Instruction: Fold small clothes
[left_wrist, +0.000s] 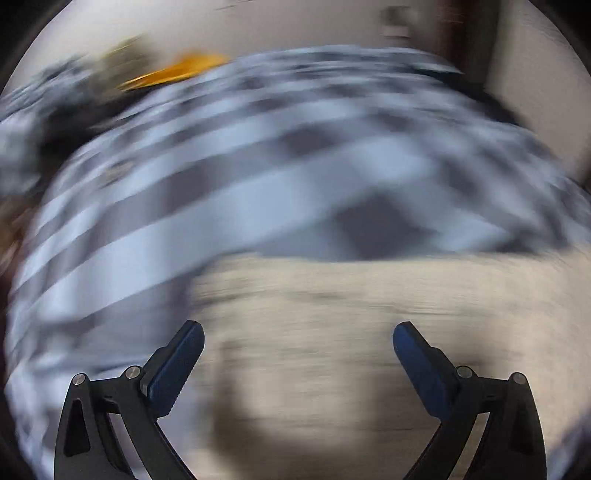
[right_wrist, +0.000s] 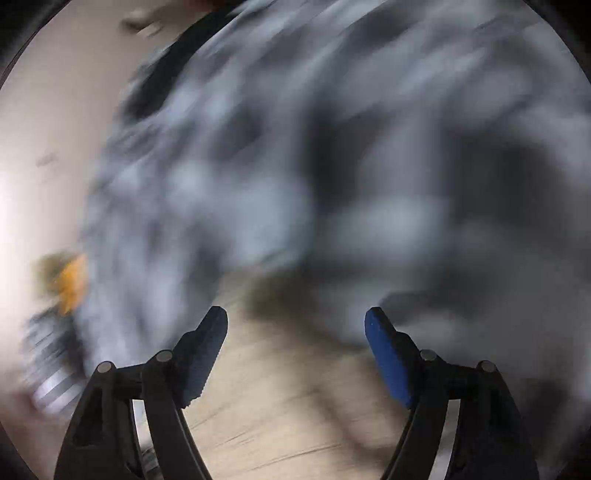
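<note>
Both views are badly blurred. The left gripper (left_wrist: 298, 334) has its jaws apart and empty over the pale wooden table (left_wrist: 332, 314), the checked cloth (left_wrist: 258, 166) at twelve o'clock. The right gripper (right_wrist: 296, 319) also gapes empty, cloth at one o'clock

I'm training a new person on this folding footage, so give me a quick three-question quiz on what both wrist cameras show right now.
1. True or false: the left hand-held gripper is clamped on the checked cloth.
2. Multiple choice: what lies directly between the fingers of the right hand-held gripper? A. an orange thing B. pale wood-grain surface C. a folded sock
3. Fill in: in the left wrist view, the orange thing sits at the ____ edge of the cloth.

Key
1. False: its jaws stand open with nothing between them.
2. B: the pale wood-grain surface; the cloth lies just beyond.
3. Far; blur hides what it is.
</note>
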